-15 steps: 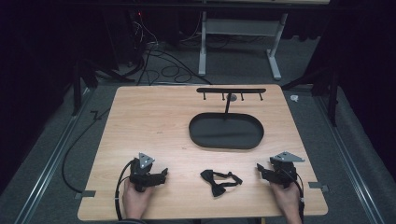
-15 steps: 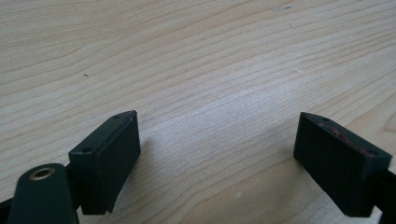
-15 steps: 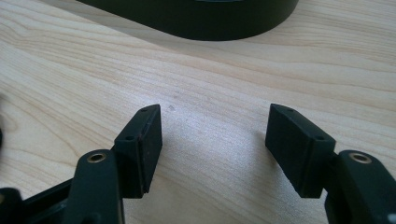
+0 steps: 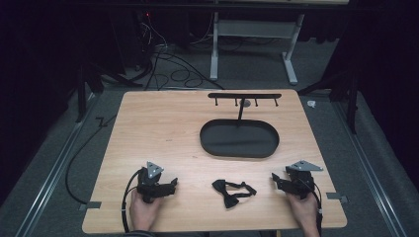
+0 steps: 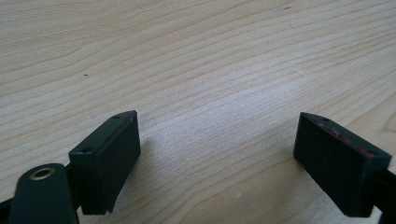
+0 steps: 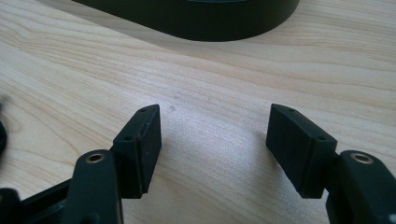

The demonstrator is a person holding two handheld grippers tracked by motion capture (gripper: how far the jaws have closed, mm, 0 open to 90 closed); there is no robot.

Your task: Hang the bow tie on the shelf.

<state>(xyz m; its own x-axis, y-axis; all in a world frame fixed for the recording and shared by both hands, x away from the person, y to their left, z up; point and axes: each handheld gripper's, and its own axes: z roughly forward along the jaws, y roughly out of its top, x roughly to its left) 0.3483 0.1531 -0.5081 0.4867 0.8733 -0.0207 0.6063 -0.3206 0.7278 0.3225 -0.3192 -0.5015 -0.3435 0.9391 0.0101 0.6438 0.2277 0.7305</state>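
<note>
High view: black bow tie (image 4: 232, 191) lies at lower centre, between left gripper (image 4: 170, 184) and right gripper (image 4: 275, 179), apart from both; both grippers' jaws gape wide, empty.

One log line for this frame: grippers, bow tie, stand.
left gripper: open, empty, on table | right gripper: open, empty | bow tie: flat between grippers, untouched | tray stand: behind, hooks bare

High view overlooks the table (image 4: 148, 123); both tool views skim it closely.
</note>
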